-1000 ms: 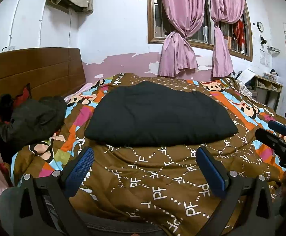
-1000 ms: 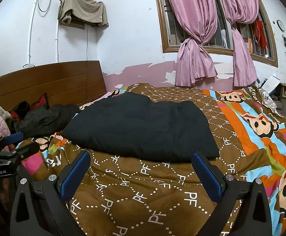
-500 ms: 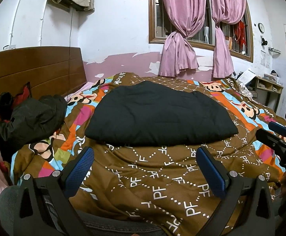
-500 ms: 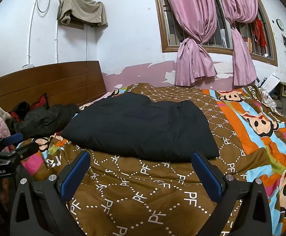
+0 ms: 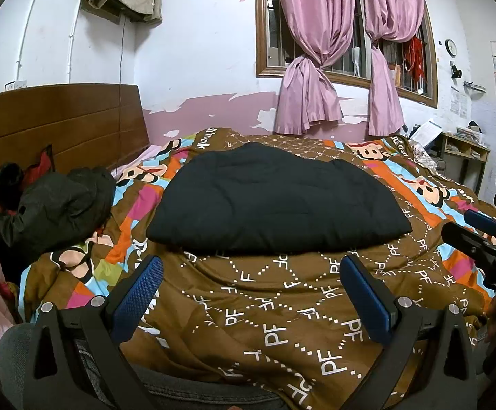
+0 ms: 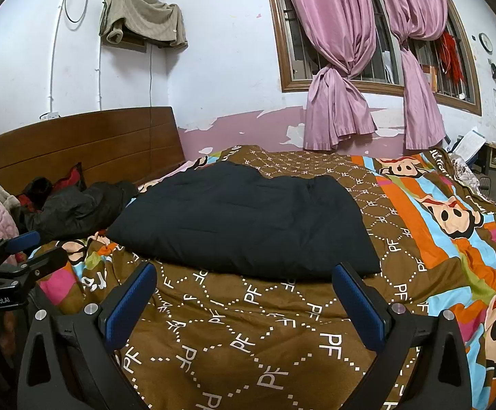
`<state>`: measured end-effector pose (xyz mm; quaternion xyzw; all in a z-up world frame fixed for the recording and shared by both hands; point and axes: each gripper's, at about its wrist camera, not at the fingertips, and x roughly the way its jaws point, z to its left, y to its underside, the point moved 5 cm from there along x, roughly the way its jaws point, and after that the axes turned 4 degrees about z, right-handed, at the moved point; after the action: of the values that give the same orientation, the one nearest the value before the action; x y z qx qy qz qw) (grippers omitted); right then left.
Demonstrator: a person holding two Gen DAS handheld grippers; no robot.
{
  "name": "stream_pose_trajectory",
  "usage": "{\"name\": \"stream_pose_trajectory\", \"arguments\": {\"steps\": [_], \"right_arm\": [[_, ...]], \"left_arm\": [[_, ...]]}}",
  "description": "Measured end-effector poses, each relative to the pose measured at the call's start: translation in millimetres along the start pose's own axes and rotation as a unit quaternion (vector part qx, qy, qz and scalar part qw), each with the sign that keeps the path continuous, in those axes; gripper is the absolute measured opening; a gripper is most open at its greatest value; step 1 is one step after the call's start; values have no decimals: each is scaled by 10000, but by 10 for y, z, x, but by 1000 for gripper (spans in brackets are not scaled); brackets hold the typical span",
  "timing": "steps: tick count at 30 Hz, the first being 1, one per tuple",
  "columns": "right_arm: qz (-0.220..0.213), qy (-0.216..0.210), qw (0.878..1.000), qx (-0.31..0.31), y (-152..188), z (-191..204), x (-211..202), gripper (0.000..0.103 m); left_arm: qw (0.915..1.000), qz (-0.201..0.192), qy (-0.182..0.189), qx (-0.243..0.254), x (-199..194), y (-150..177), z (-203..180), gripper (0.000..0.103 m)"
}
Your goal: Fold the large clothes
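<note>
- A large black padded garment (image 5: 275, 201), folded into a thick, roughly rectangular bundle, lies in the middle of a bed, on top of a brown quilt (image 5: 282, 311) printed with white "PF" letters and bright cartoon monkey stripes.
- The left gripper (image 5: 251, 283), black with blue textured pads, hovers at the near edge of the bed with its fingers spread wide, holding nothing. The garment's near edge lies just beyond its fingertips.
- The right gripper (image 6: 244, 290), of the same build, is also spread wide and empty, at the near edge of the quilt, facing the garment's near right corner.
- Each gripper shows at the margin of the other's view: the right one at the far right side, the left one at the far left side.
- To the left of the garment, near a brown wooden headboard (image 6: 77, 140), sits a crumpled dark grey jacket (image 5: 60, 205) with red cloth beside it.
- On the far wall, knotted pink curtains (image 6: 343, 78) hang over a wood-framed barred window.
- High on the left wall, a beige cloth (image 6: 142, 17) is draped over a small fixture.
</note>
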<state>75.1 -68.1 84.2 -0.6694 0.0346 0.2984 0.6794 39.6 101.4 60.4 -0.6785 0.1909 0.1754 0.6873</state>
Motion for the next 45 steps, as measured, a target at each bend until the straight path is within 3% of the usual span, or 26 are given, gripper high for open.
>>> {"name": "stream_pose_trajectory", "arguments": {"steps": [45], "right_arm": [[15, -7, 10000, 3, -4, 31, -4, 103]], "left_arm": [[10000, 21, 37, 20, -29, -11, -46, 101]]}}
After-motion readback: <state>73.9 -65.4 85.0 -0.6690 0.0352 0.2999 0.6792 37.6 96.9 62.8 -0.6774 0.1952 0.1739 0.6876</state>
